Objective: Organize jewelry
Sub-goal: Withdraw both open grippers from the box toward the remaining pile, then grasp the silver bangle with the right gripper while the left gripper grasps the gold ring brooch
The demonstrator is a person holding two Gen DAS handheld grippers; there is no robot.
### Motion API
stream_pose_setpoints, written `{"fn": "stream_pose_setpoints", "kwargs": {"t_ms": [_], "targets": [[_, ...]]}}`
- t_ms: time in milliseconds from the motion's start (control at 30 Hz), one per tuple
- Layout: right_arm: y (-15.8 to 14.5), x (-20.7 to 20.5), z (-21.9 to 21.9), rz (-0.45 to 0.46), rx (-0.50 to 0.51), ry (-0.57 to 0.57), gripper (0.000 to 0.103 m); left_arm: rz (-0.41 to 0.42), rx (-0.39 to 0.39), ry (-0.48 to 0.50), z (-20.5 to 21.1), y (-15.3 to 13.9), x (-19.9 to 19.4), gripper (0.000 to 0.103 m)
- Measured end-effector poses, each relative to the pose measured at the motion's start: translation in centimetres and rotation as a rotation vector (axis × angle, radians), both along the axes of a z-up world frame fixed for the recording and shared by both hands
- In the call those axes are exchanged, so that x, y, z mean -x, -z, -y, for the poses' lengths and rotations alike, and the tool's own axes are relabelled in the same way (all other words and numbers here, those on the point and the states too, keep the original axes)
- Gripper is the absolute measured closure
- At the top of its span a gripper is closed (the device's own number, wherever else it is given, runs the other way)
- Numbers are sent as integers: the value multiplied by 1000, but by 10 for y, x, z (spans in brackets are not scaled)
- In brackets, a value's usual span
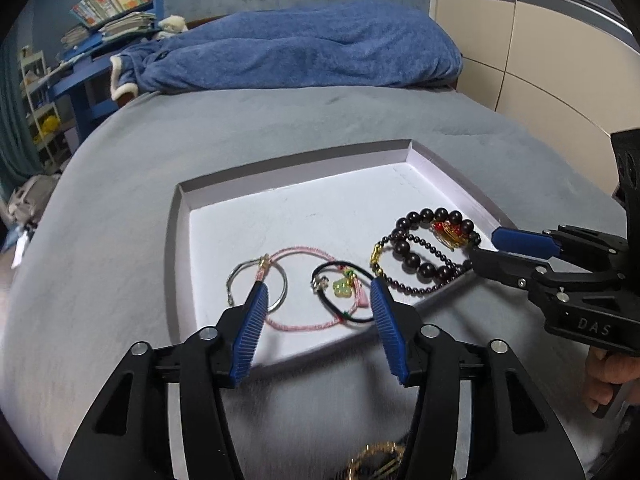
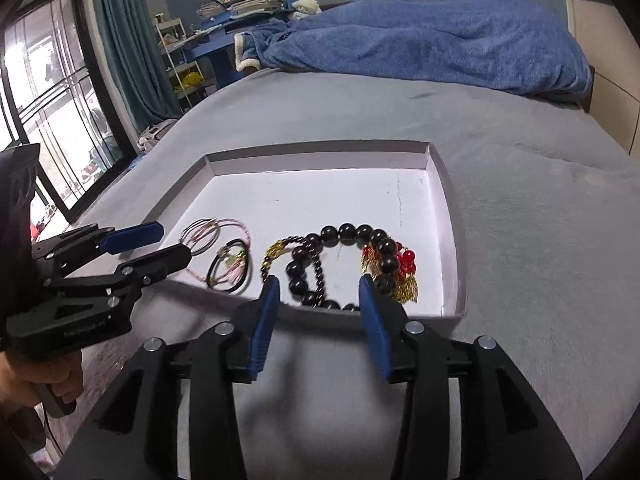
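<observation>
A shallow white tray (image 1: 456,178) lies on the grey bed and also shows in the right wrist view (image 2: 454,248). In it lie a silver bangle (image 1: 282,292), a pink cord bracelet (image 1: 304,251), a black cord bracelet with a green charm (image 1: 340,286) and dark bead bracelets with red and gold charms (image 1: 430,246). My left gripper (image 1: 320,300) is open and empty over the tray's near edge, above the cord bracelets. My right gripper (image 2: 318,300) is open and empty at the near rim, in front of the dark beads (image 2: 344,234).
A blue blanket (image 1: 304,48) lies at the far end of the bed. A blue shelf with books (image 1: 116,4) stands far left. Gold-coloured jewelry (image 1: 376,460) lies on the bed below my left gripper. A window (image 2: 52,120) is at the left.
</observation>
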State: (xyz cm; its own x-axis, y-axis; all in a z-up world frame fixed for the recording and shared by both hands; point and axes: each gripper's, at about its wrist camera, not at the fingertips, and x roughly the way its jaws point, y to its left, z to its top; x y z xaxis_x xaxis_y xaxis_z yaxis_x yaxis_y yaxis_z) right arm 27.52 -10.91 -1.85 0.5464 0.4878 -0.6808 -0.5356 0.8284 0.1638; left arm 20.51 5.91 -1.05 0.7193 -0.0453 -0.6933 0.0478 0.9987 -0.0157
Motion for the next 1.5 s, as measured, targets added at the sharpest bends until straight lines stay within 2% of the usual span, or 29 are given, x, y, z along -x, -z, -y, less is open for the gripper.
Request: {"fn": "stream_pose_setpoints", "kwargs": {"t_ms": [233, 433, 667, 733, 833, 1000, 1100, 1200, 1300, 1500], "targets": [[6, 27, -2, -8, -6, -38, 53, 16, 39, -22, -10, 3, 32, 36], [14, 53, -9, -21, -12, -101, 50, 14, 81, -74, -41, 10, 66, 36], [21, 78, -29, -48, -17, -194, 49, 1, 147, -160, -75, 32, 105, 36], [20, 89, -37, -44, -2, -249, 42, 5, 178, -188, -82, 33, 110, 36], [20, 103, -52, -27, 39, -327, 37, 34, 189, -215, -87, 31, 116, 35], [28, 120, -76, -1, 126, -405, 35, 26, 188, -223, -87, 32, 119, 35], [37, 126, -86, 11, 190, -408, 35, 13, 193, -224, -87, 35, 120, 35], [39, 125, -85, 14, 200, -400, 37, 9, 192, -219, -86, 36, 122, 35], [37, 123, -79, 15, 182, -382, 55, 10, 177, -205, -82, 36, 123, 35], [30, 119, -55, 12, 121, -338, 55, 17, 143, -129, -66, 32, 121, 35]]}}
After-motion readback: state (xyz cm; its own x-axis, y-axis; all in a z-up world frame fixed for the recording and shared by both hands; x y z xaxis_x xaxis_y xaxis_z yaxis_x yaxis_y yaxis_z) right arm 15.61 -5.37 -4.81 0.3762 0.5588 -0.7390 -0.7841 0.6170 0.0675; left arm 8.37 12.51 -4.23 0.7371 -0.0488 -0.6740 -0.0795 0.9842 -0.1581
